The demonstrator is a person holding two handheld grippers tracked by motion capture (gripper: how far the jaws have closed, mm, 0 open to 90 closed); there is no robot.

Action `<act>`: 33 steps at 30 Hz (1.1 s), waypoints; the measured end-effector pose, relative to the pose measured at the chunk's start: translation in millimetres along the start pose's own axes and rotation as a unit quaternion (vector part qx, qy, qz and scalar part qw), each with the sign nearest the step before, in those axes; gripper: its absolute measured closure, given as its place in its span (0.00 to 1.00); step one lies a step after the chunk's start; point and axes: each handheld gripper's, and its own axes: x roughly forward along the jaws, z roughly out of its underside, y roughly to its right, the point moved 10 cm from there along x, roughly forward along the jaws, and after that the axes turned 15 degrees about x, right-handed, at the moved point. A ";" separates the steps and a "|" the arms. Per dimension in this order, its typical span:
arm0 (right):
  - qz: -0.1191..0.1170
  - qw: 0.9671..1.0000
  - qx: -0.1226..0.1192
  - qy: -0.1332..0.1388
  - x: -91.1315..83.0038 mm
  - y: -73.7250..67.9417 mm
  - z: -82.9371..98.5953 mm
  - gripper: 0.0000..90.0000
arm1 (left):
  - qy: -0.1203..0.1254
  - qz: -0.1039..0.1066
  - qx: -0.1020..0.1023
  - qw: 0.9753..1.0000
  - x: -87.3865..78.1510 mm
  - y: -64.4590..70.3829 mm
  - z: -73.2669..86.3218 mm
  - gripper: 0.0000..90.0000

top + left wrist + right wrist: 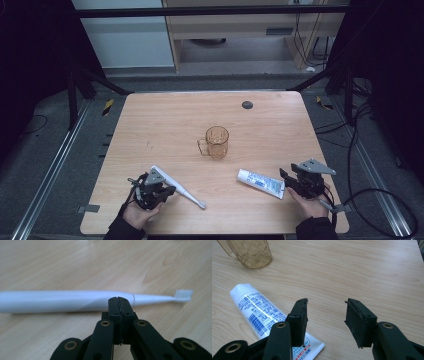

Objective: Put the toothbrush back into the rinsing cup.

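White electric toothbrush (67,301) lies flat on the pale wooden table (165,120), bristles at one end, and the left gripper (119,300) sits right in front of its handle, jaws pressed fully together, holding nothing. To pick it up well, I'd open those jaws wide first, then straddle the thick handle near its middle so it won't tip. Over on the other side, the right gripper (325,315) has its jaws spread wide, empty, hovering just beside the crimped end of the white toothpaste tube with blue print (262,312). Further out, mid-table, stands an amber see-through plastic mug with a handle (216,142), upright and looking empty.
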 end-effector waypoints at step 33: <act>0.001 1.000 0.000 -0.007 3.6 1.7 4.0 0.57 | -0.080 -0.071 -0.024 0.994 29.8 -89.5 12.2 1.00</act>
